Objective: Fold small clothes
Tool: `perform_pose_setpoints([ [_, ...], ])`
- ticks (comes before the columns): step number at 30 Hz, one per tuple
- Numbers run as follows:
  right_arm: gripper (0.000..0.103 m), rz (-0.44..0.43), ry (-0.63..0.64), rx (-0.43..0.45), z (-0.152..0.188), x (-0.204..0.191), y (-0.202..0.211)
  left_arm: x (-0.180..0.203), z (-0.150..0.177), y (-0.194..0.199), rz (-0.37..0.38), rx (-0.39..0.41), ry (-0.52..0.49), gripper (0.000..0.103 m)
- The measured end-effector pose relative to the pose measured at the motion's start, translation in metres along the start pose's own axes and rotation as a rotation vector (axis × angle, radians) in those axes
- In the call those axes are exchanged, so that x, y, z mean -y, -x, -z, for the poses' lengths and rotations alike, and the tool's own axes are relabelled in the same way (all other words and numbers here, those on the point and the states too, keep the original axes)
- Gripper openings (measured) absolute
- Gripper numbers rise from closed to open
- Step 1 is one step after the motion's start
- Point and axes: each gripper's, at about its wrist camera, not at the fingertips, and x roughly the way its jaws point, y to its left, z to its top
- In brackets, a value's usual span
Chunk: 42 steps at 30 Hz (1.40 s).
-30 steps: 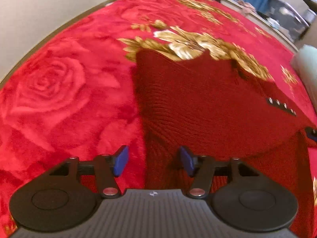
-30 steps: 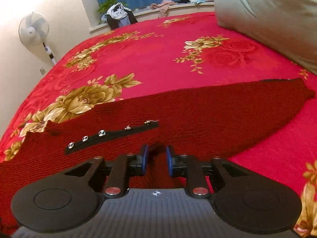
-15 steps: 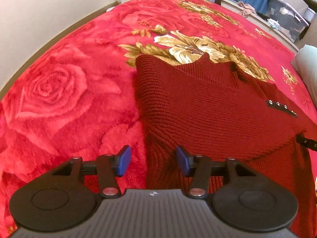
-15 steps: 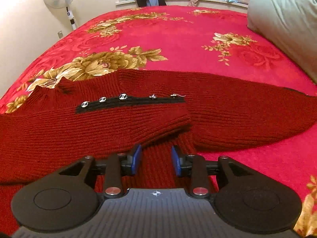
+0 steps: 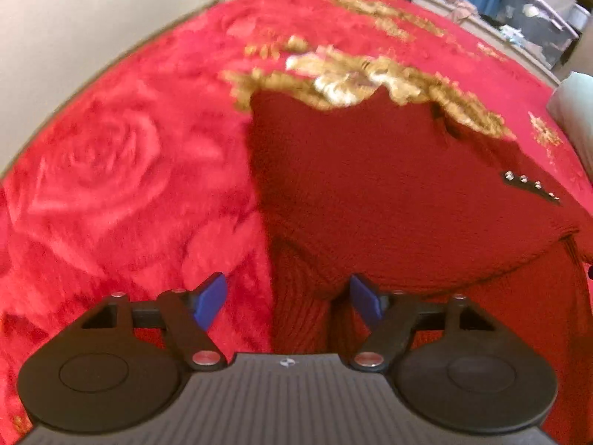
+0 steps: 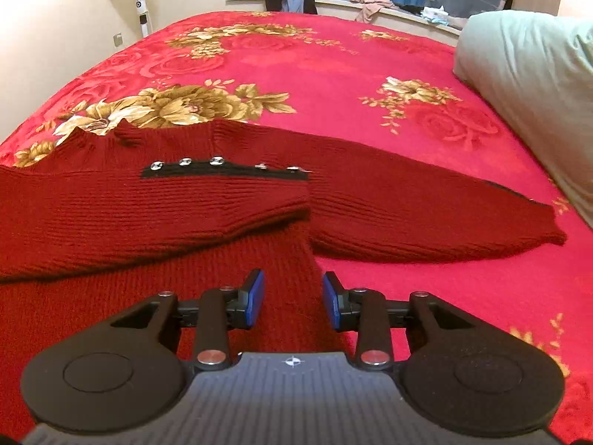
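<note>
Red rose-patterned blanket (image 6: pixel 333 85) is covering the bed, with a dark red knit sweater (image 6: pixel 155 211) lying across its near edge, one sleeve folded over the body. Left gripper (image 5: pixel 289 302) is opening its jaws, nothing pinched. Right gripper (image 6: pixel 292 298) is hovering spread above the sweater's hem, gripping nothing
</note>
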Motion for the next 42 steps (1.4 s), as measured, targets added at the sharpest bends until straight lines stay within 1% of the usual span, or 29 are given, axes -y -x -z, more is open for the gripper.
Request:
perform_pose_setpoints([
  [3, 0.038, 0.015, 0.004, 0.005, 0.002, 0.014, 0.009, 0.011, -0.002, 0.015, -0.026, 0.069, -0.064, 0.079],
  [6, 0.038, 0.027, -0.002, 0.012, 0.005, 0.031, 0.016, 0.019, -0.005, 0.030, -0.007, 0.153, -0.077, 0.079],
  [9, 0.038, 0.041, -0.011, 0.016, 0.008, 0.049, 0.020, 0.027, -0.005, 0.046, 0.001, 0.266, -0.083, 0.079],
  [11, 0.039, 0.043, -0.029, 0.017, 0.013, 0.062, 0.021, 0.033, -0.004, 0.054, -0.011, 0.336, -0.098, 0.079],
  [14, 0.039, 0.032, -0.087, 0.022, 0.023, 0.088, 0.022, 0.043, -0.004, 0.059, -0.004, 0.381, -0.120, 0.080],
  [16, 0.039, 0.044, -0.142, 0.072, 0.030, 0.107, 0.024, 0.049, -0.003, 0.058, 0.007, 0.383, -0.136, 0.085],
  [18, 0.041, 0.038, -0.207, 0.130, 0.036, 0.127, 0.025, 0.053, -0.003, 0.054, 0.012, 0.369, -0.153, 0.085],
  [20, 0.043, 0.024, -0.266, 0.151, 0.040, 0.145, 0.019, 0.056, -0.002, 0.050, 0.006, 0.349, -0.166, 0.085],
  [22, 0.043, 0.007, -0.312, 0.142, 0.041, 0.161, 0.008, 0.054, -0.004, 0.044, 0.021, 0.321, -0.177, 0.085],
  [24, 0.045, 0.005, -0.365, 0.132, 0.039, 0.176, -0.006, 0.052, -0.006, 0.042, 0.025, 0.316, -0.182, 0.085],
  [26, 0.047, 0.009, -0.429, 0.128, 0.036, 0.193, -0.020, 0.052, -0.008, 0.042, 0.008, 0.320, -0.195, 0.085],
  [28, 0.048, 0.014, -0.491, 0.126, 0.033, 0.205, -0.032, 0.052, -0.010, 0.040, -0.003, 0.322, -0.200, 0.085],
  [32, 0.053, 0.014, -0.670, 0.154, 0.027, 0.233, -0.057, 0.051, -0.012, 0.032, -0.018, 0.297, -0.191, 0.085],
  [35, 0.053, 0.019, -0.789, 0.130, 0.025, 0.250, -0.078, 0.048, -0.016, 0.030, -0.012, 0.297, -0.180, 0.085],
  [36, 0.052, 0.028, -0.814, 0.124, 0.025, 0.254, -0.083, 0.048, -0.017, 0.030, -0.008, 0.299, -0.175, 0.085],
  [38, 0.048, 0.047, -0.840, 0.140, 0.022, 0.257, -0.088, 0.046, -0.018, 0.031, -0.003, 0.301, -0.165, 0.085],
  [39, 0.036, 0.063, -0.839, 0.141, 0.019, 0.257, -0.091, 0.045, -0.019, 0.031, -0.005, 0.302, -0.159, 0.085],
  [41, 0.014, 0.105, -0.824, 0.136, 0.013, 0.256, -0.094, 0.042, -0.021, 0.030, -0.012, 0.301, -0.147, 0.085],
  [42, 0.013, 0.120, -0.812, 0.134, 0.009, 0.255, -0.095, 0.040, -0.022, 0.030, -0.018, 0.300, -0.138, 0.085],
])
